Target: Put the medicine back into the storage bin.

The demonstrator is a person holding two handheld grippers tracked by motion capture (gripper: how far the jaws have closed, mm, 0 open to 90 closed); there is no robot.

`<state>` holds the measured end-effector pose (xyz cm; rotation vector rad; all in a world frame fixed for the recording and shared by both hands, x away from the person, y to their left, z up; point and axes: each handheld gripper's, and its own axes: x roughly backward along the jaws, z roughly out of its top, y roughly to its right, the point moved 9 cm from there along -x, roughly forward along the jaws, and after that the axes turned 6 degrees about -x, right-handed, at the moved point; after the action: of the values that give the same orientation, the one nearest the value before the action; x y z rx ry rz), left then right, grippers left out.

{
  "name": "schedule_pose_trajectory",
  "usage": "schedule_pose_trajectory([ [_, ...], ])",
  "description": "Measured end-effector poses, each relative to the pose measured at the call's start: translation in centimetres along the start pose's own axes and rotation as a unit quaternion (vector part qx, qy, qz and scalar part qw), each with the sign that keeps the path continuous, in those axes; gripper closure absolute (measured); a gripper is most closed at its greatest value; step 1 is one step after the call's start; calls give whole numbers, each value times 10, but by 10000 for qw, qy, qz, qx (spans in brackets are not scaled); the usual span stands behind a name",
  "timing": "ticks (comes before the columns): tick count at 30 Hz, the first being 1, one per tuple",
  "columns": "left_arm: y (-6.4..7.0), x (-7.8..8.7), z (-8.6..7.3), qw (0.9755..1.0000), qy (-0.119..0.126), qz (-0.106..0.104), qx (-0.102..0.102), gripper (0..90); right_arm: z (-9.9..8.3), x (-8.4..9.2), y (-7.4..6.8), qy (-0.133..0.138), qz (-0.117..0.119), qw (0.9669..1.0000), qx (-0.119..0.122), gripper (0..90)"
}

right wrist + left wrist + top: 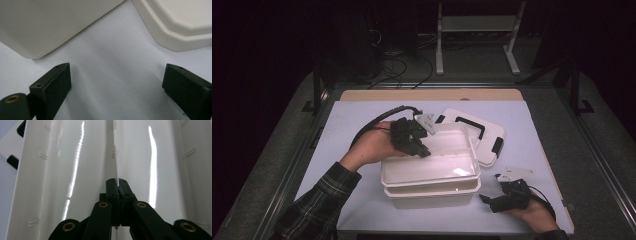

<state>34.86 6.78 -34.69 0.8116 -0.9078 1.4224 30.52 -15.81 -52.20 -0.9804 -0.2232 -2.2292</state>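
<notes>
Two white tubs sit nested near the middle of the pale table [362,120], and they are the biggest things on it: the lower tub [432,196] rests flat on the table, while the upper tray [432,160] sits in it, raised a little at the left end. Behind and to the right, its flat white lid [484,131] with black handle and clips lies on the table, partly hidden by the tray.

At the tray's left rim, the left gripper [424,150] has its jaws squeezed together on the thin plastic wall; in the left gripper view the edge of that wall runs straight into the closed jaws [117,185]. At the near right corner of the table, the right gripper [486,200] rests low with its jaws spread wide and nothing between them, just beside the tubs.

My reading is that the inner tray is being lifted out of the lower tub. Next, I would judge, the lift needs to go straight up, with the free gripper perhaps steadying the lower tub so it doesn't come along.

No brand, label or writing is legible anywhere.
</notes>
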Motion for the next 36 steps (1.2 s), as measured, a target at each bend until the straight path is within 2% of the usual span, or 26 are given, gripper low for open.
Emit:
schedule_pose_trajectory([
  [9,-6,30,-14,9994,71,253,216,884,0,0,0,-5,-5,10000,1,77],
  [19,-9,62,-46,9973,158,521,495,884,0,0,1,-5,-12,10000,25,76],
  [30,-9,99,-87,9910,316,942,896,884,0,0,1,-6,-15,10000,30,76],
  [36,-7,114,-113,9863,385,1124,1148,885,0,0,1,-8,-15,10000,30,77],
])
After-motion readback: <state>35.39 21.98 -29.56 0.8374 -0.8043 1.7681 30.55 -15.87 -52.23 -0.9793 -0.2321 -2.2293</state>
